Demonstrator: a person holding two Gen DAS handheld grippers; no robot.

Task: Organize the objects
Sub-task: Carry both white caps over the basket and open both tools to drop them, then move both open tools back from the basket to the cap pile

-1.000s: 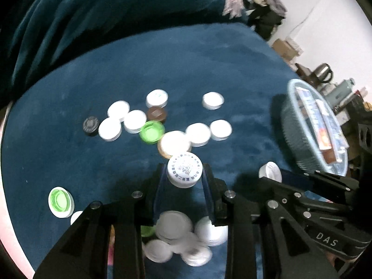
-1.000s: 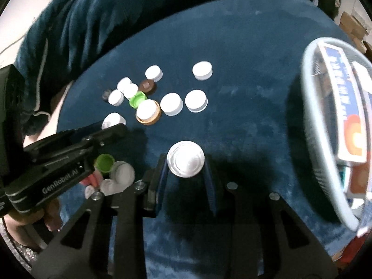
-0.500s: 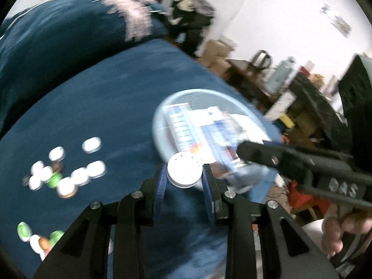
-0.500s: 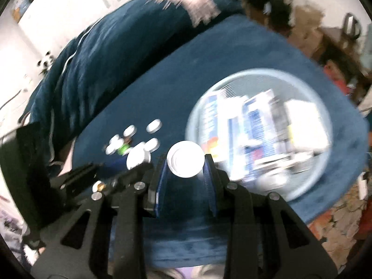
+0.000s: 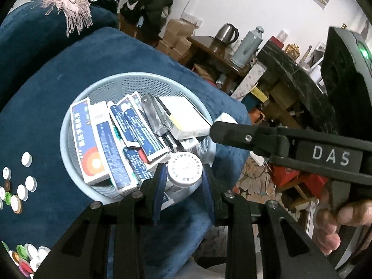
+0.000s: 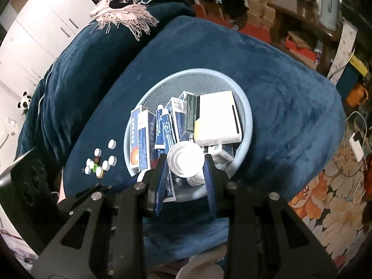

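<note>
Two grippers hang over the pale blue basket (image 5: 76,107), each clamped on a white bottle cap. The left gripper (image 5: 184,179) pinches a white cap with a ring of printed marks (image 5: 185,171) between its blue-padded fingers (image 5: 159,183), above the near rim of the basket. The right gripper (image 6: 186,173) grips a plain white cap (image 6: 185,161) the same way, also above the basket's near side, where another cap or two seem to lie already among the medicine boxes (image 6: 217,118) and the tube (image 6: 164,127).

More loose caps (image 6: 101,160) wait on the blue cloth (image 6: 279,107), well apart from the basket on its left.

Judging by this, the step in hand is dropping both caps in. To do it well, each cap should sit clearly inside the rim before the fingers part, since the left one looks close to the edge and could bounce off the boxes or the rim. Letting go low, over a gap between boxes, seems safest.
</note>
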